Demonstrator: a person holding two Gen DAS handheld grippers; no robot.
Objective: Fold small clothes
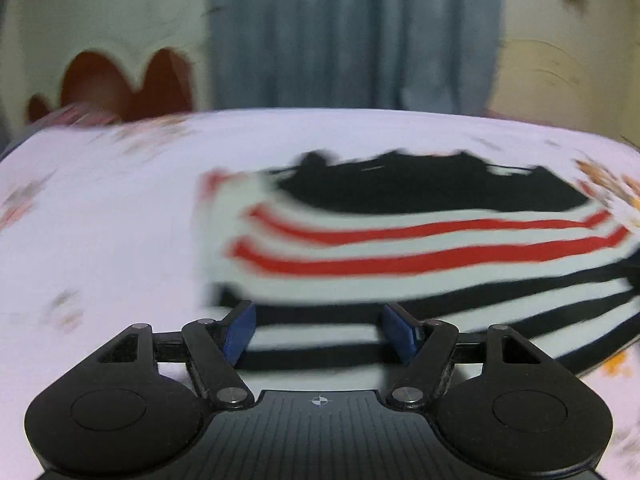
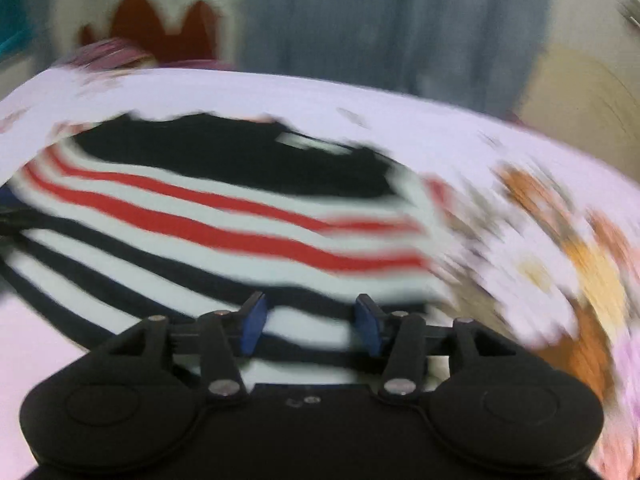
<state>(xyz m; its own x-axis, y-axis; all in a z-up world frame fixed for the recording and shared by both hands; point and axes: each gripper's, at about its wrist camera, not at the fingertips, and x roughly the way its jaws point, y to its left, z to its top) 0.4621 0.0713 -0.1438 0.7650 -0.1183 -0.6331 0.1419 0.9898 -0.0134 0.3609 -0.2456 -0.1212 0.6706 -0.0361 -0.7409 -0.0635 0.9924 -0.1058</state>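
Lying blurred on floral sheet (image 1: 120, 208), striped garment (image 1: 420, 248) — red, black, white bands

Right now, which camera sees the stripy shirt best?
The left wrist view. There the shirt is less blurred, and its black top, red stripes and black stripes all show, lying on the sheet. The right wrist view shows the same shirt, more smeared, with its left side cut off by the picture's edge.
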